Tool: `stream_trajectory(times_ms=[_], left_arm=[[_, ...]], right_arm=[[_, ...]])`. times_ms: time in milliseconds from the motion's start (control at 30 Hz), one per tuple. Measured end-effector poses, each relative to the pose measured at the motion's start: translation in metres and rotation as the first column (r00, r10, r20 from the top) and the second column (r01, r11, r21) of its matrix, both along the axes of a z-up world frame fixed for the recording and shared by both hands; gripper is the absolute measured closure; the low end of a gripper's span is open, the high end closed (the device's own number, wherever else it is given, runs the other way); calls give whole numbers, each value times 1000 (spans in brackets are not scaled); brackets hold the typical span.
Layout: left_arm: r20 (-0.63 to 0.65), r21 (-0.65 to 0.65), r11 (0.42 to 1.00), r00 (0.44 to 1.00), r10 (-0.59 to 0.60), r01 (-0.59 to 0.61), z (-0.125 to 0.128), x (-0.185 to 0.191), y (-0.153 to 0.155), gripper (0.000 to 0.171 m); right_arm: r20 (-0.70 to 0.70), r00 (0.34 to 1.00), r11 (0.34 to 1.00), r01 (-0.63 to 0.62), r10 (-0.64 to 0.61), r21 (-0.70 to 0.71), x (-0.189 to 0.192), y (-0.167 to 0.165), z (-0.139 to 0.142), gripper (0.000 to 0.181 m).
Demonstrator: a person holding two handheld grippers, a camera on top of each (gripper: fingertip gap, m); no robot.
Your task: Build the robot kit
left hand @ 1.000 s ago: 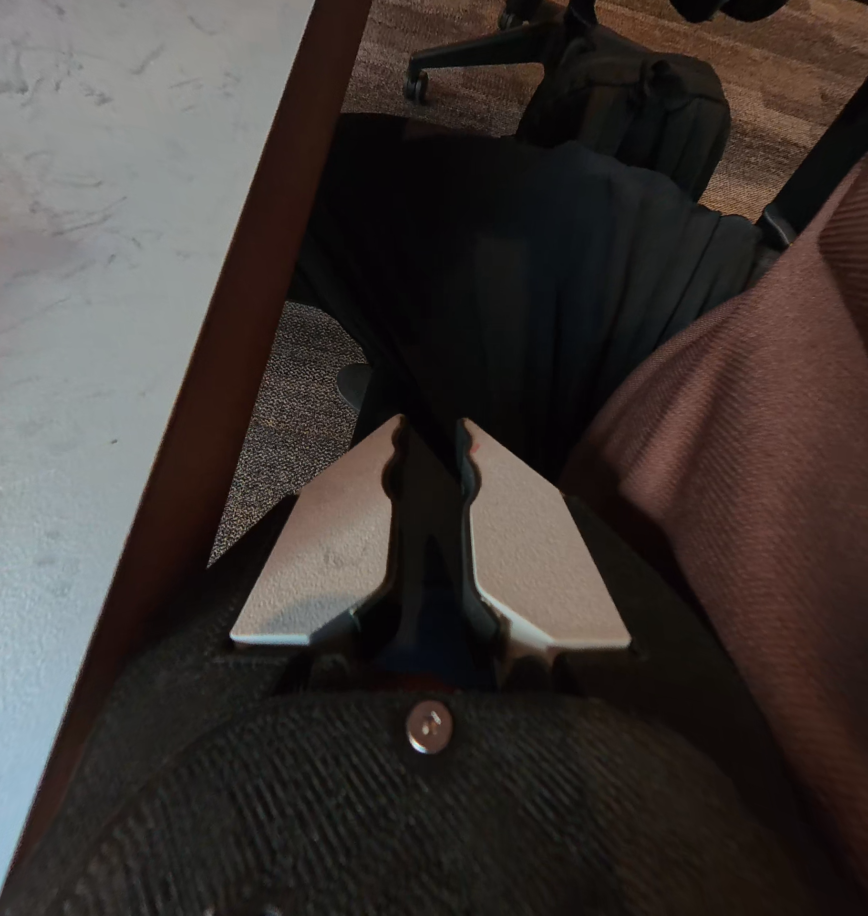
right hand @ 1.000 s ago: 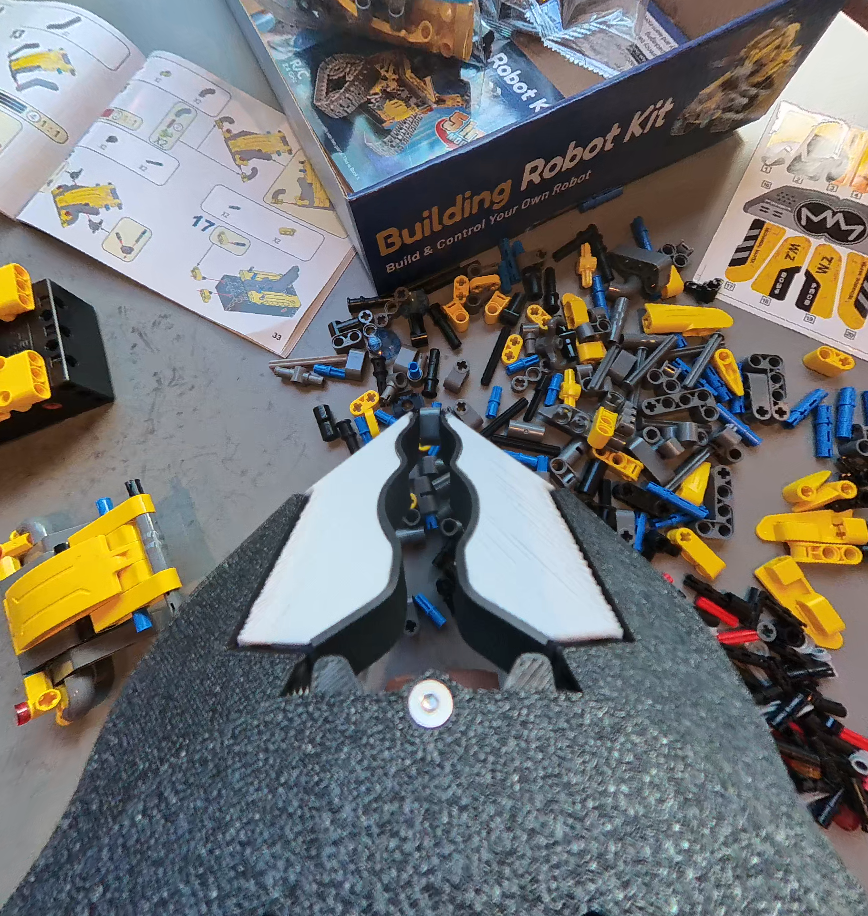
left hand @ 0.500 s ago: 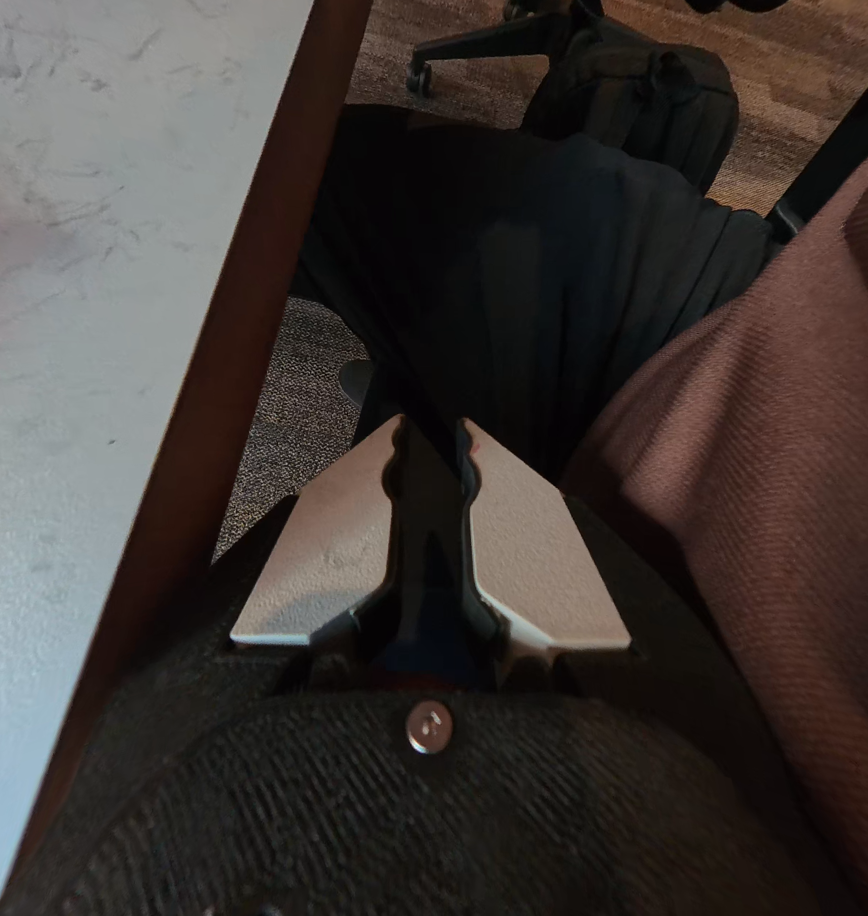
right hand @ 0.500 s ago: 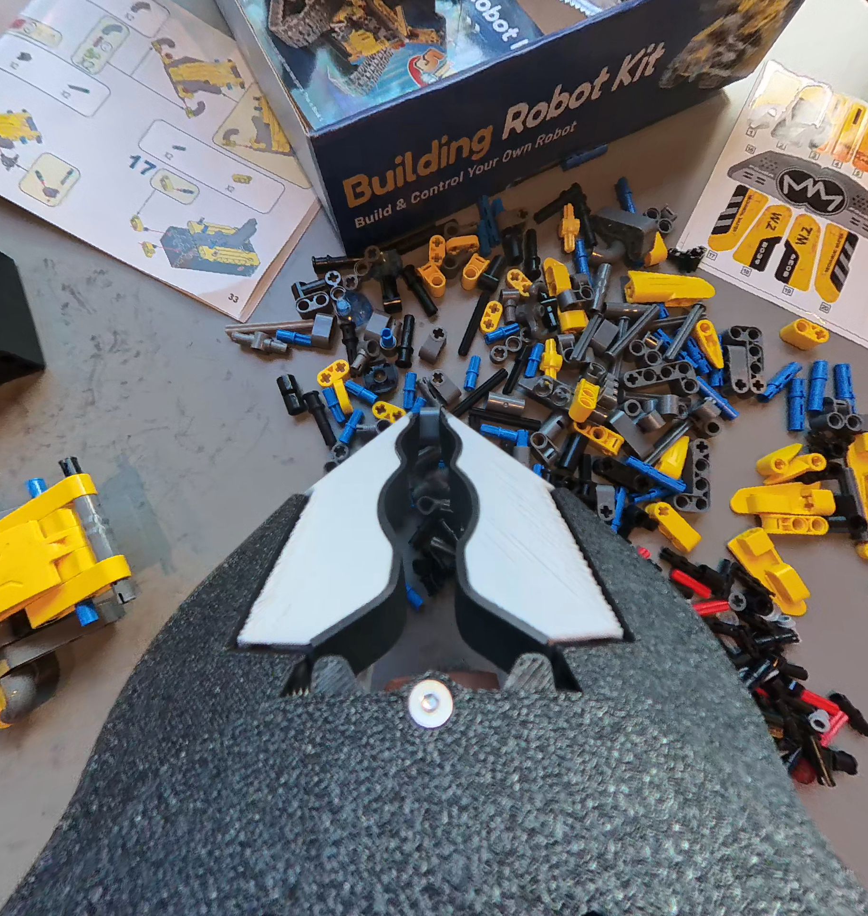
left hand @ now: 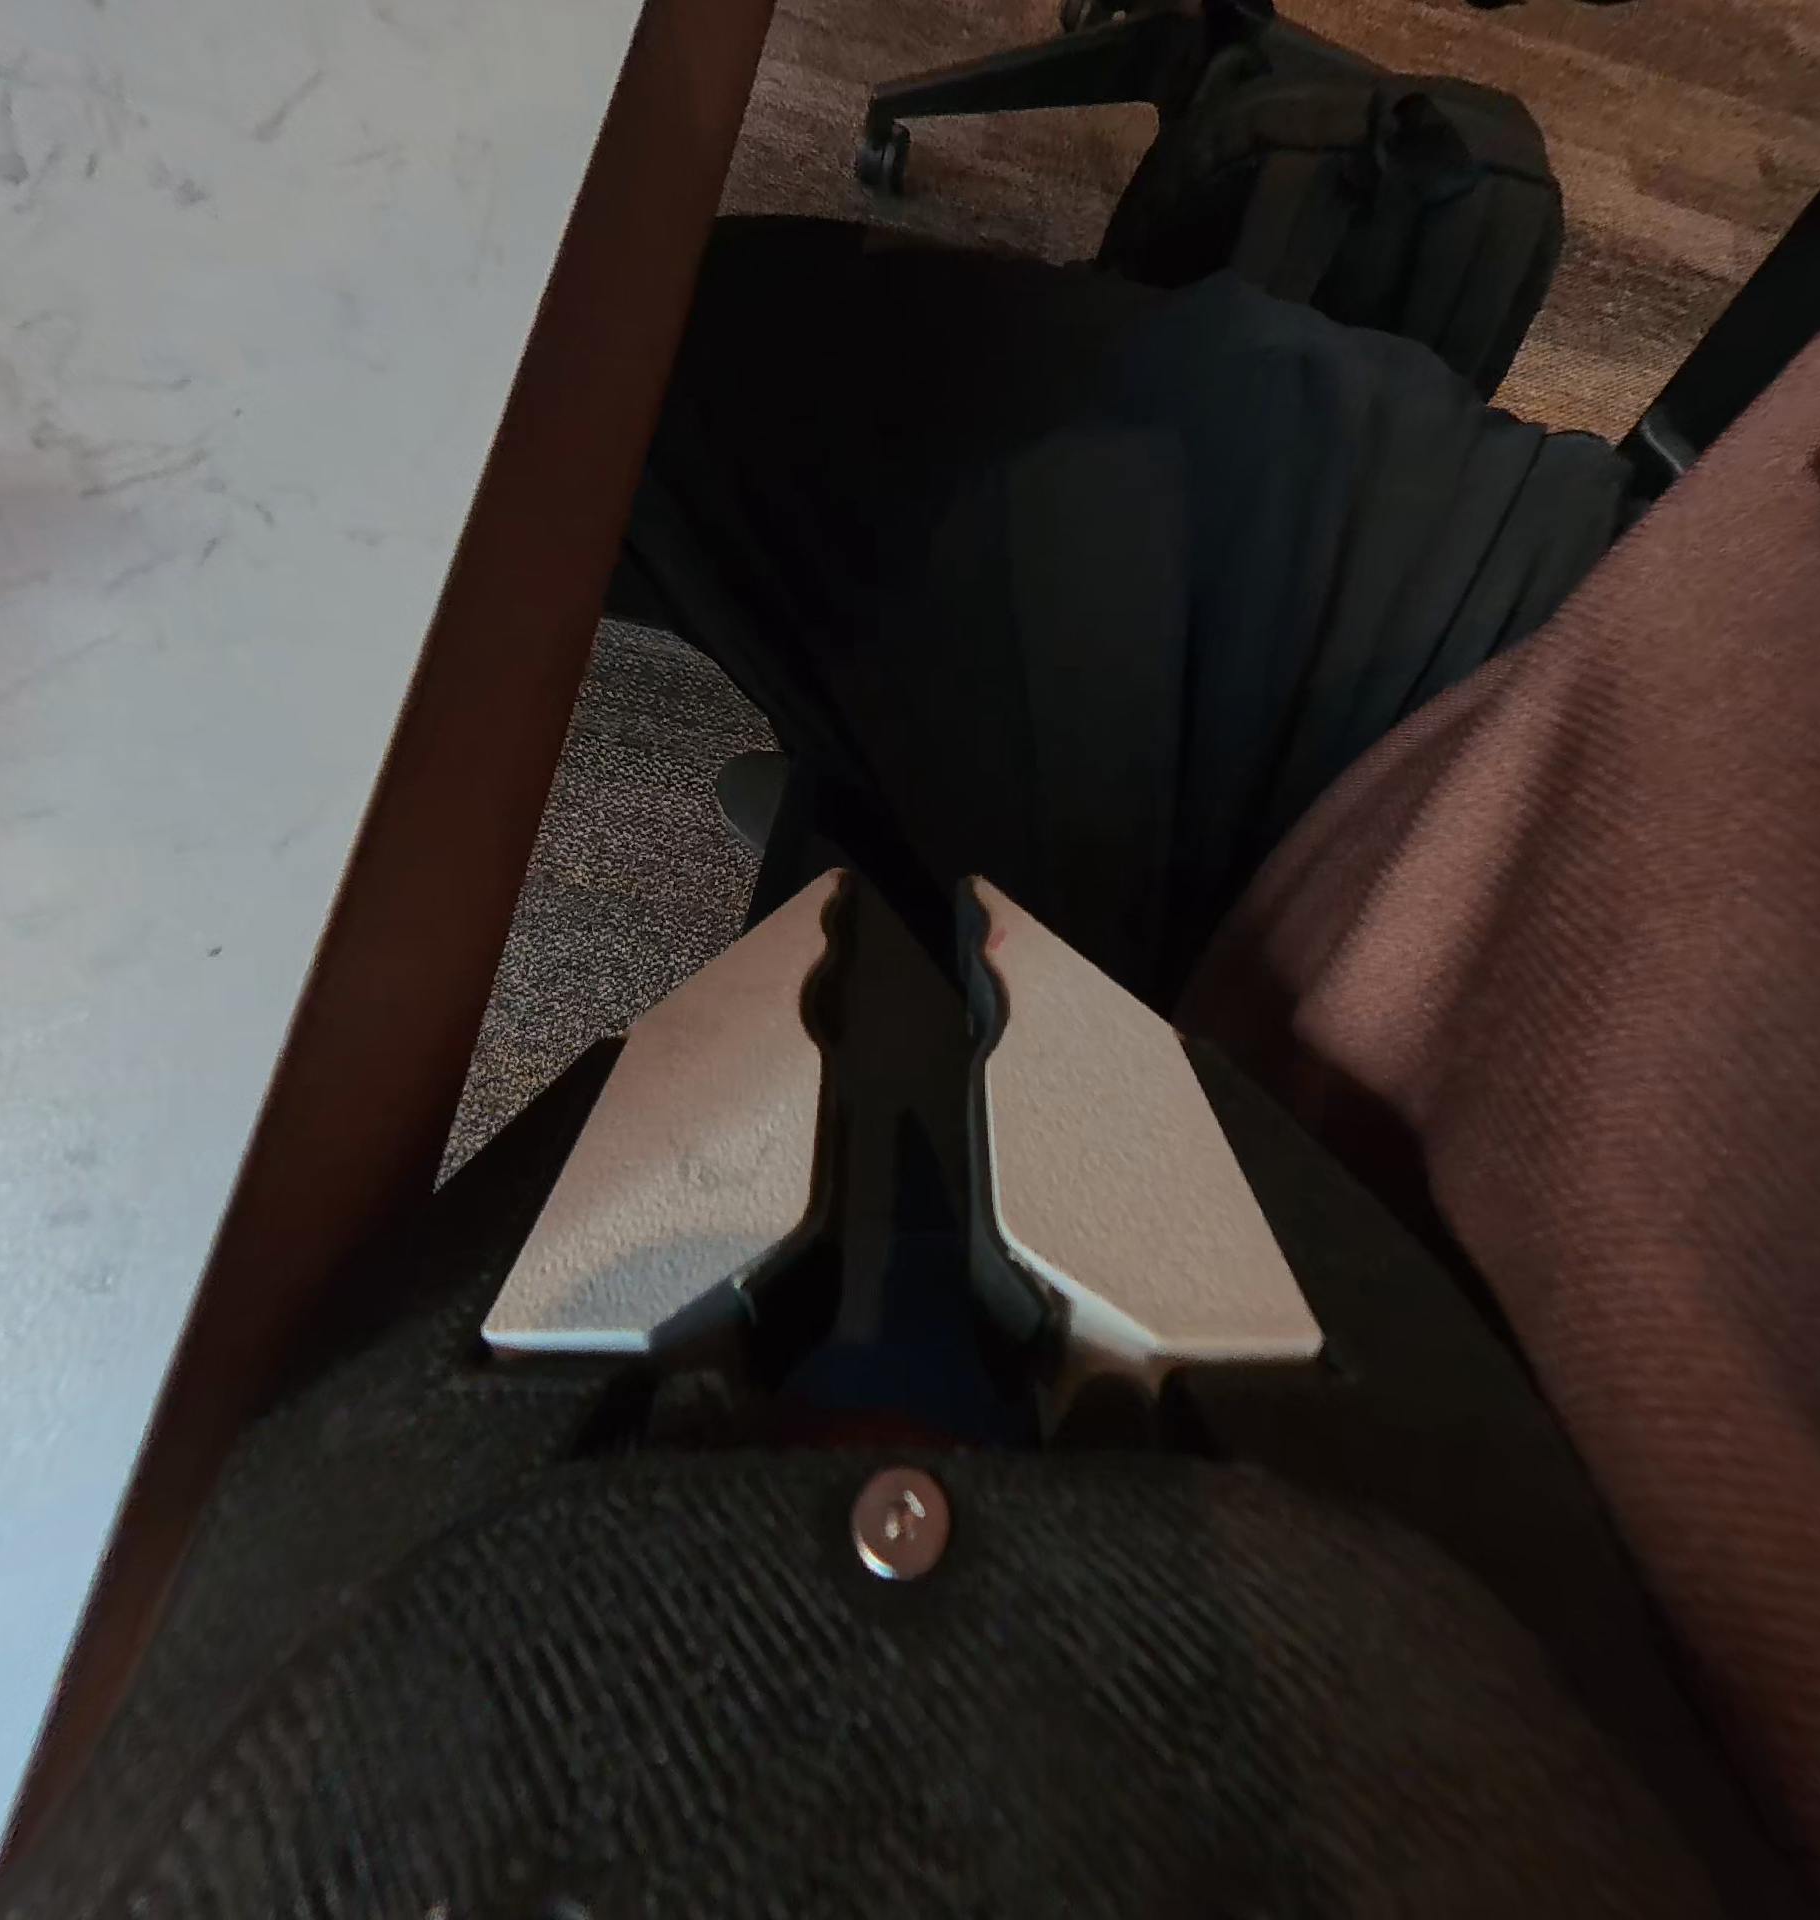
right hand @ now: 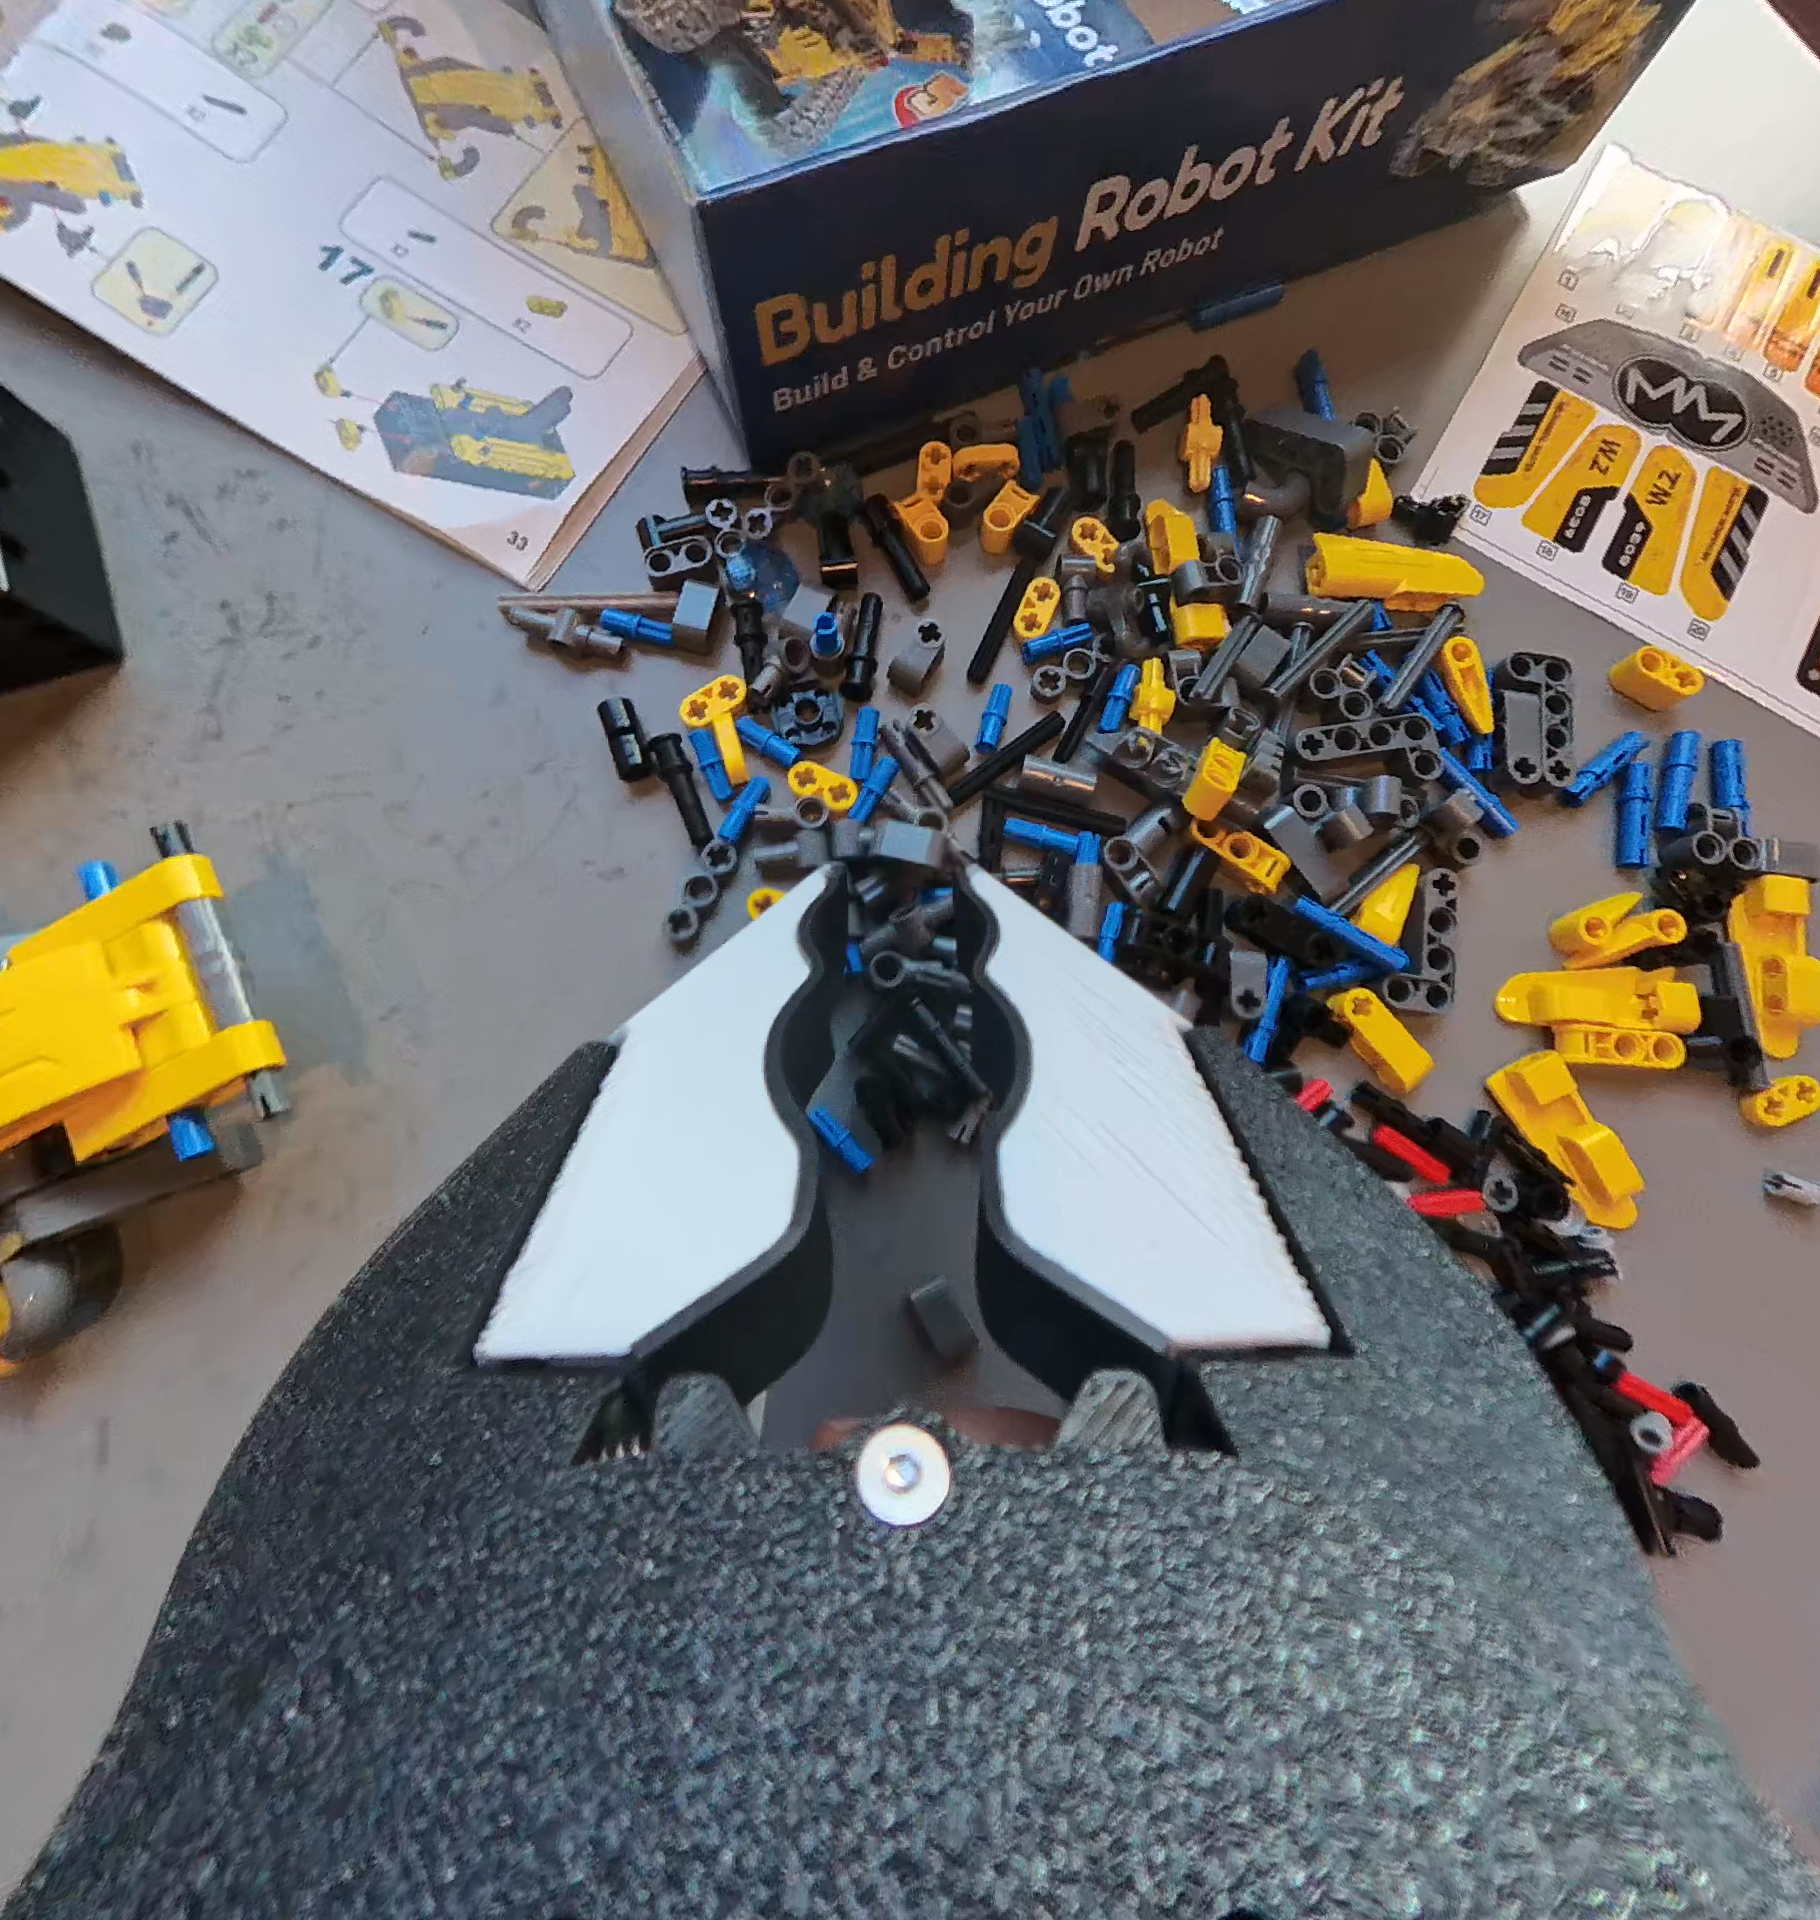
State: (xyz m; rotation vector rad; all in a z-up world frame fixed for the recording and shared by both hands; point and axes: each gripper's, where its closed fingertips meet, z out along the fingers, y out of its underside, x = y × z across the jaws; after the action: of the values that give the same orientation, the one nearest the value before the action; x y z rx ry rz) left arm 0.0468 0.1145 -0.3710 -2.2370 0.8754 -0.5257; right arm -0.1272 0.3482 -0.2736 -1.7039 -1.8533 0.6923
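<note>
My right gripper (right hand: 901, 873) hovers low over a pile of small black, grey, blue and yellow building pieces (right hand: 1197, 748) on the grey table (right hand: 366, 727). Its jaws stand a little apart, and a small grey connector (right hand: 901, 840) lies right at the tips; I cannot tell whether they touch it. A partly built yellow vehicle (right hand: 95, 1018) sits to the left. My left gripper (left hand: 904, 894) is off the table beside its brown edge (left hand: 470, 831). It points down at dark clothing (left hand: 1093, 623), with its jaws slightly apart and empty.
A dark blue kit box (right hand: 1041, 239) stands behind the pile, with an open instruction booklet (right hand: 293, 260) to its left and a sticker sheet (right hand: 1664, 468) to its right. A black block (right hand: 12, 551) sits at the far left. A black bag (left hand: 1405, 208) and chair base (left hand: 989, 94) are on the carpet. Spacing between my two grippers at the tips: around 30 cm. Measured from the fingertips, the black block (right hand: 12, 551) is 15 cm or so from the right gripper and 25 cm from the left.
My right gripper moved forward and down toward the pile, and its tips parted slightly. The yellow vehicle slid left in the view. My left gripper barely moved.
</note>
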Motion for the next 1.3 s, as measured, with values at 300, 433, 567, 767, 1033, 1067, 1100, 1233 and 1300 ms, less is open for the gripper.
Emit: stream_trajectory(times_ms=[300, 433, 567, 767, 1033, 1067, 1100, 1233, 1300], left_arm=[[-1, -10, 1000, 1000, -4, 4, -2, 1, 0, 154], [0, -13, 1000, 1000, -5, 5, -3, 1, 0, 155], [-4, -15, 1000, 1000, -1, 1, -4, -1, 0, 154], [1, -11, 1000, 1000, 4, -4, -2, -2, 1, 155], [-1, -10, 1000, 1000, 3, -3, -3, -2, 0, 154], [-1, -11, 1000, 1000, 5, -5, -3, -2, 0, 154], [0, -12, 1000, 1000, 6, -6, -3, -3, 1, 154], [-3, -11, 1000, 1000, 0, 0, -3, -1, 0, 154], [-6, -10, 1000, 1000, -5, 5, -3, 0, -1, 154]], right_arm=[[-42, 997, 998, 62, -60, 27, 20, 17, 27, 166], [-7, 999, 999, 32, -32, 30, 17, 14, 16, 166], [6, 1000, 999, 18, -18, 42, 12, 13, 11, 166], [-13, 999, 999, 40, -40, 7, 10, 11, 11, 166], [-58, 994, 993, 93, -96, -67, -8, 12, 13, 166], [-61, 993, 993, 92, -96, -73, -9, 10, 14, 166], [-62, 993, 993, 95, -99, -74, -10, 9, 14, 166], [-63, 992, 992, 107, -111, -74, -8, 9, 15, 165], [-72, 990, 990, 119, -124, -74, -7, 12, 17, 165]])
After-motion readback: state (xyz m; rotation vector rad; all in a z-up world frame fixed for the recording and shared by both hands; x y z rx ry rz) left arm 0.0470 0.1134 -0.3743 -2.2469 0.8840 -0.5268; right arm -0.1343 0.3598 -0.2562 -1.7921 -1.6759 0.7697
